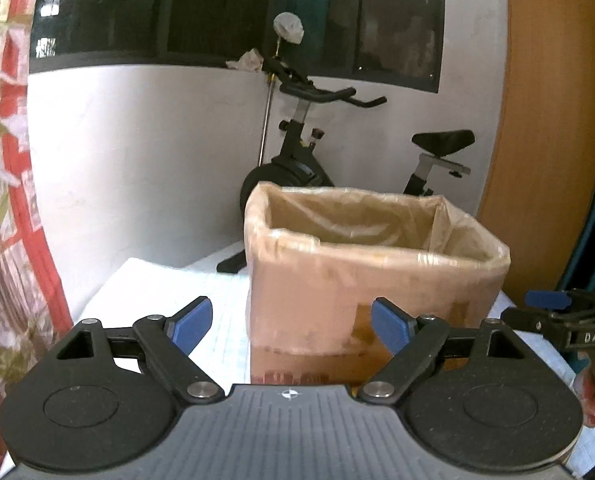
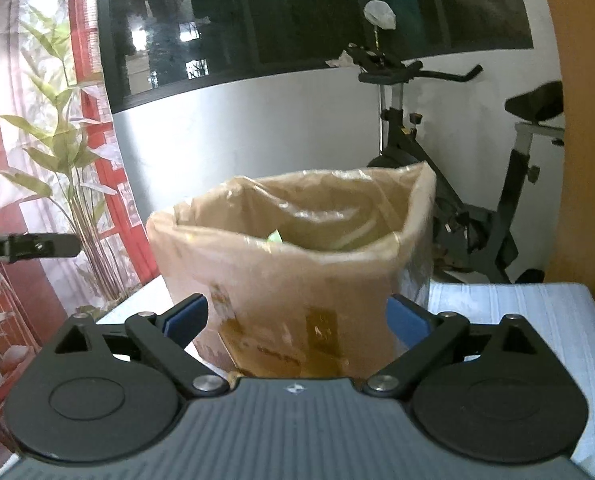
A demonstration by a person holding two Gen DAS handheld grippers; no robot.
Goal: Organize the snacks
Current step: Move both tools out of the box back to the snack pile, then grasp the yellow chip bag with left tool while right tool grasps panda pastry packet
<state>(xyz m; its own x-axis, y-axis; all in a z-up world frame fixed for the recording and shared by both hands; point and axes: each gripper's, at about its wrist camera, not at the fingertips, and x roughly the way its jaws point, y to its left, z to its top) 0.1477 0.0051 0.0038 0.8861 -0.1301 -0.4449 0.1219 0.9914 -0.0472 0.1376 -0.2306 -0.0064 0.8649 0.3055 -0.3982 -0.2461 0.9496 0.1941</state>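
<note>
1. Left wrist view: left gripper is sitting with its blue-padded fingers wide apart, nothing between the pads.
2. Same view: a cardboard box lined with clear plastic is standing on the tabletop, straight ahead and slightly right of centre. Its near wall is filling the gap beyond the fingers; no contact visible.
3. Box top is open; only the liner and inner walls are showing from here. Cannot tell what is inside.
4. Right gripper is showing at the right edge, just beside the box's right corner, one blue pad visible. A hand is gripping its handle at the frame edge.
5. An exercise bike is standing behind the box against the white wall, a dark window above it.
6. Right wrist view: right gripper is holding its fingers spread wide, empty. Box is dead centre behind them, one corner facing the camera.
7. A small pale green snack packet is peeking above the near rim inside the box; too blurred to identify further.
8. Left gripper is poking in at the left edge, level with the box rim and apart from it; its fingers are out of frame here.
9. A leafy plant is standing left of the box by a red patterned curtain; exercise bike behind on the right.
</note>
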